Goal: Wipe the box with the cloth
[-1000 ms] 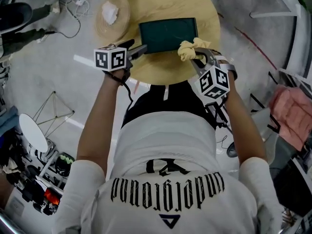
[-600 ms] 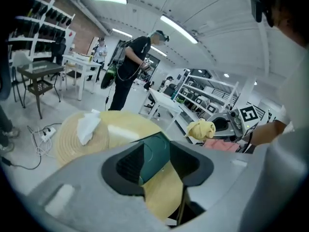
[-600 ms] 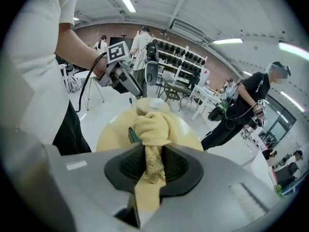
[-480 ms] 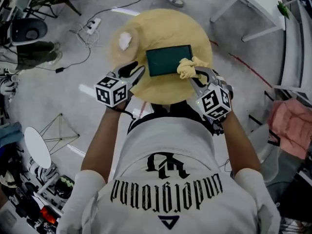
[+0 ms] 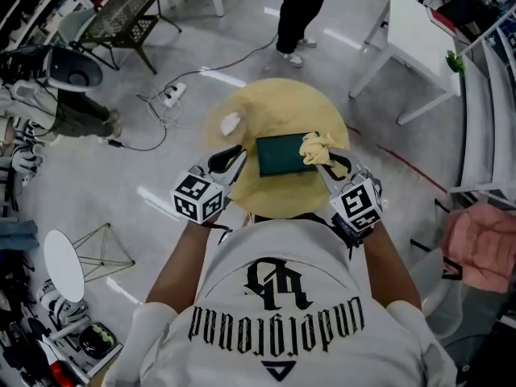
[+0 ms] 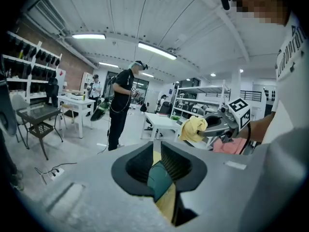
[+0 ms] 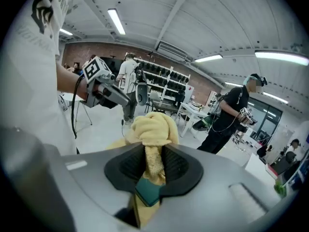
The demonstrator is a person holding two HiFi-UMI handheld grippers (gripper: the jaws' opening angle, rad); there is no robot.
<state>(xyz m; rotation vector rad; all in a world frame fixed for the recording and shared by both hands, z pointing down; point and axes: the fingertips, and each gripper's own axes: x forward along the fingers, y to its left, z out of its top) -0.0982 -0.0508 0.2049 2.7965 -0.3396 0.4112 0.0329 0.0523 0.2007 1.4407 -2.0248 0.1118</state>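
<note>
Currently right gripper [image 5: 324, 164] clamped on cloth [image 5: 316, 145], wad over box [image 5: 278, 155] right end, likely clear of it. Box flat on round table [image 5: 282, 107]. Left gripper [image 5: 235, 156] empty, jaws closing, narrow gap. Can't tell whether wipe is finished or pending.

I read one text: black Gothic lettering, seen upside down in the head view, on the person's white shirt [image 5: 278, 317], apparently "underground".

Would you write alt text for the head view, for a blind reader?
From above, a person holds a right gripper shut on a yellow cloth over the right edge of a green box on a round table. The left gripper, left of the box, is closing its fingers on nothing.
</note>
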